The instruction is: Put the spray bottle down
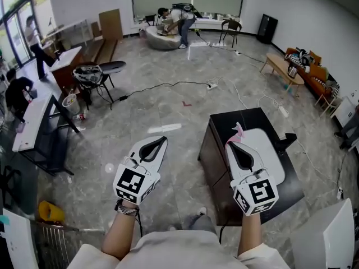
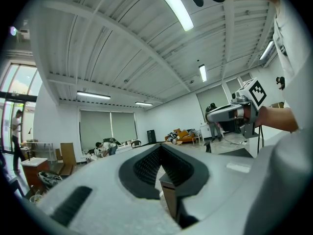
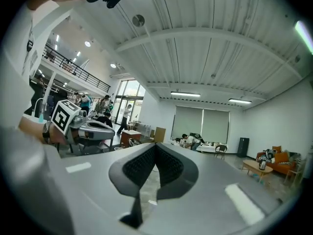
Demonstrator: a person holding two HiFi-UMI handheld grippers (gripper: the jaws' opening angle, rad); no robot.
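Observation:
Both grippers are held up level in front of me, apart from each other. My left gripper (image 1: pixel 163 139) hangs over the bare floor, jaws closed tip to tip (image 2: pixel 160 147) with nothing between them. My right gripper (image 1: pixel 230 144) is over the near left part of a black table (image 1: pixel 224 126), also shut and empty (image 3: pixel 155 145). A small pink and white thing (image 1: pixel 239 129), possibly the spray bottle's top, shows just past the right gripper's tip; the rest is hidden behind the gripper. Each gripper view shows the other gripper off to the side.
A white sheet (image 1: pixel 273 153) lies on the black table. Cables (image 1: pixel 168 86) run across the stone floor. Desks and a chair (image 1: pixel 92 74) stand at the left, a bench (image 1: pixel 280 66) at the right. A person (image 1: pixel 182 24) bends over far back.

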